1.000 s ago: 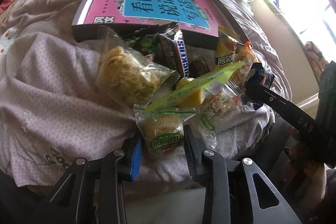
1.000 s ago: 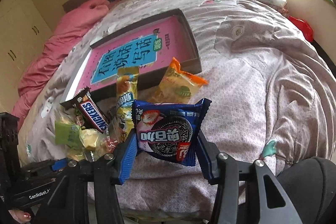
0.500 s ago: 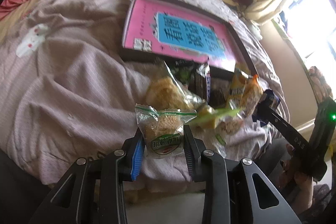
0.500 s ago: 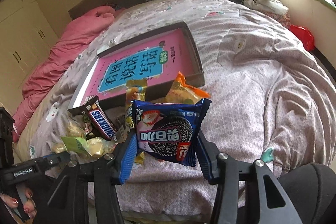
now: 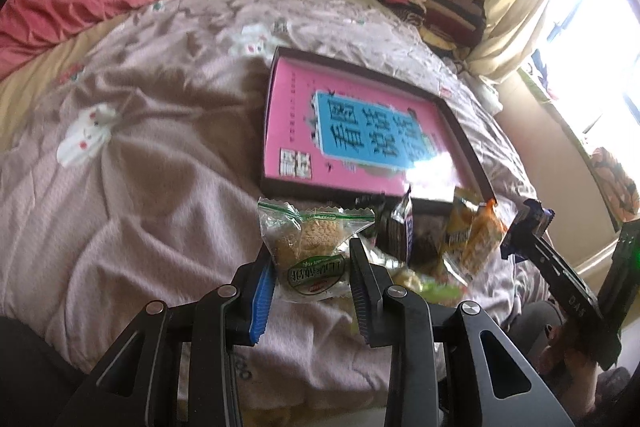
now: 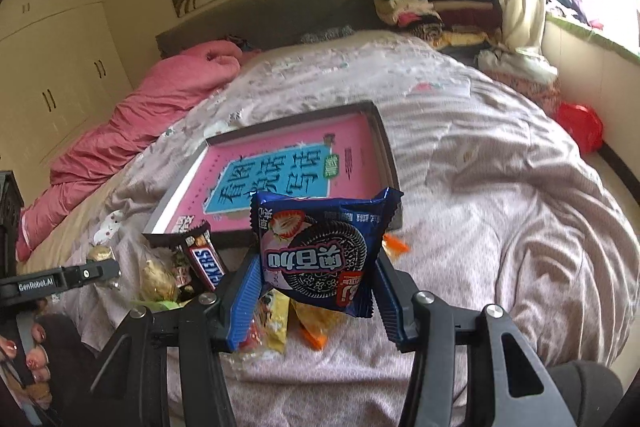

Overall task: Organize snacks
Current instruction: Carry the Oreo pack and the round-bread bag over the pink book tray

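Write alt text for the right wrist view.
The right gripper holds a blue cookie pack in its jaws above a bed. Behind it lies a shallow tray with a pink book inside, and a Snickers bar among other snacks at left.

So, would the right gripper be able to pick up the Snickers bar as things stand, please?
Probably not yet: the right gripper is shut on the blue cookie packet, so its jaws are full, though the Snickers bar lies uncovered.
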The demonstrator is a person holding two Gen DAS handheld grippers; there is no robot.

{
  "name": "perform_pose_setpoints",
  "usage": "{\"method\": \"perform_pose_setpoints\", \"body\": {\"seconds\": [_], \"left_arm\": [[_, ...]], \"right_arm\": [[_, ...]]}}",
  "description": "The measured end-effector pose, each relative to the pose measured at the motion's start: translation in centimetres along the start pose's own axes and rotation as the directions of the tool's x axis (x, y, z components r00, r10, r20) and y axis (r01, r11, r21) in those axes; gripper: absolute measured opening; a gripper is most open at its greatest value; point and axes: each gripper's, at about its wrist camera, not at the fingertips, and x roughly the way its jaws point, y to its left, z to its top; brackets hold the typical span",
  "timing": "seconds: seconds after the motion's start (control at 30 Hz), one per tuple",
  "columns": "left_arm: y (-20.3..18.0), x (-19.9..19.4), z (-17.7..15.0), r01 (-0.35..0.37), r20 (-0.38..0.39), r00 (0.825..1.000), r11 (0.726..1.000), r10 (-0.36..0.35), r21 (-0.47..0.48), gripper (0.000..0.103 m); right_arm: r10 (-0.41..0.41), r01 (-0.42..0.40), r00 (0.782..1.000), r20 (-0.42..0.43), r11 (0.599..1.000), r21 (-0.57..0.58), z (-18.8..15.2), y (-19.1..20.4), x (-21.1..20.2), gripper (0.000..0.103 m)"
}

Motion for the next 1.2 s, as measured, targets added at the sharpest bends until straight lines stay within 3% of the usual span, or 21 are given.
{"method": "perform_pose_setpoints", "body": {"seconds": [0.5,0.93,1.2], "left_arm": [[-0.2,1.8,3.2,-0.008,0.05,0.999,1.0,0.008,0.001,0.035],[-0.8,3.9,5.6,-0.022,0.081,0.996,1.0,0.022,0.01,0.035],[-1.4,6.1,6.5,-0.047,0.045,0.998,0.999,0.046,0.02,0.035]], "right_arm": [[-0.007,0.012,0.996,0.093,0.999,-0.05,2.2,-0.1,1.7,0.053],[-0.003,0.004,0.996,0.092,1.0,-0.016,3.9,-1.2,4.8,0.053],[0.003,-0.001,0.997,0.073,0.999,-0.035,5.0,-1.3,6.9,0.053]]}}
